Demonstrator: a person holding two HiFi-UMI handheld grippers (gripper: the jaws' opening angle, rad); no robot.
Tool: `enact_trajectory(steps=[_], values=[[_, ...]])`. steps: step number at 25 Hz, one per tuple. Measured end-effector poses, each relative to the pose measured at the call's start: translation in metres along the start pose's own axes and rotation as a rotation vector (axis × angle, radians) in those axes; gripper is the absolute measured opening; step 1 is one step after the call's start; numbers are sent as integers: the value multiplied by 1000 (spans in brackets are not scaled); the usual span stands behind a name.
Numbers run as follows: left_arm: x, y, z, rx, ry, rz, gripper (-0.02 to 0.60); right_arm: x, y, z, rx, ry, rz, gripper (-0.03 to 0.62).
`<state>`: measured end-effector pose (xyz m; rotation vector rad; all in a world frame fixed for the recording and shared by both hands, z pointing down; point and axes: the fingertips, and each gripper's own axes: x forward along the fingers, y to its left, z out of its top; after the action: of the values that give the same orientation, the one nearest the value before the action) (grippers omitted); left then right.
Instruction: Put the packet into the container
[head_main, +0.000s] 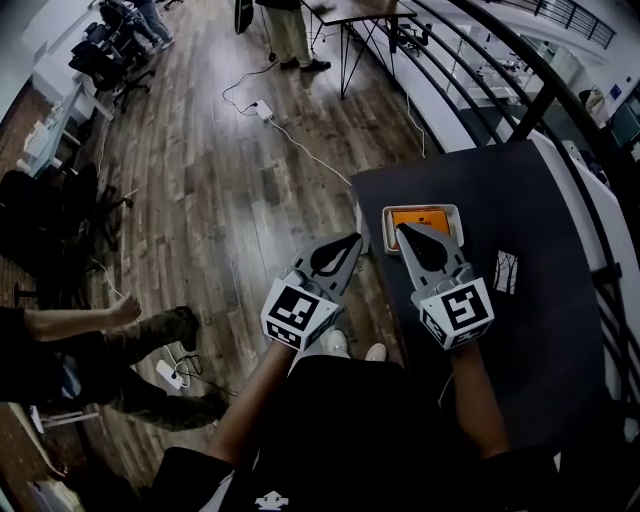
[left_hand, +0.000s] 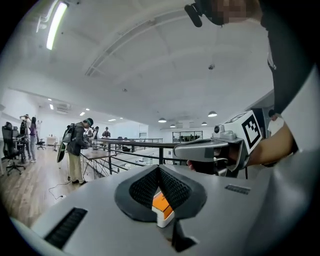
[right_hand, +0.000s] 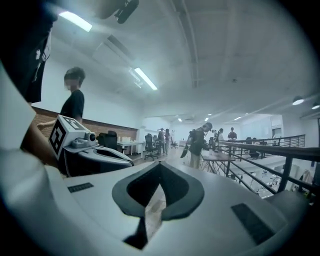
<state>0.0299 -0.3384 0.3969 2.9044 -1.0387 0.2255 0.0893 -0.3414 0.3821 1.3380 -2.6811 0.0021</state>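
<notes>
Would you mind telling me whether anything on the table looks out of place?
A small packet lies loose on the table, right of the container rather than in it. Nothing looks spilled or damaged.

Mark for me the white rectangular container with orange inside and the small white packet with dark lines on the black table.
white rectangular container with orange inside (head_main: 425, 207): head view, on its far white rim.
small white packet with dark lines (head_main: 506, 272): head view, on its middle.
</notes>
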Motion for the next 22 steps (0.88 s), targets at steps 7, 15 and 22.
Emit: enact_trajectory(steps=[7,15,22], values=[[8,-10,4,5,-8,-16,6,-12,-7,-2,69,-13,-53,5],[13,-11,6,-14,-26,-12,6,-14,-1,-1,112,-47,-14,5],[16,-15,7,-8,-24,-25,6,-12,3,-3,103,-30,-5,5]])
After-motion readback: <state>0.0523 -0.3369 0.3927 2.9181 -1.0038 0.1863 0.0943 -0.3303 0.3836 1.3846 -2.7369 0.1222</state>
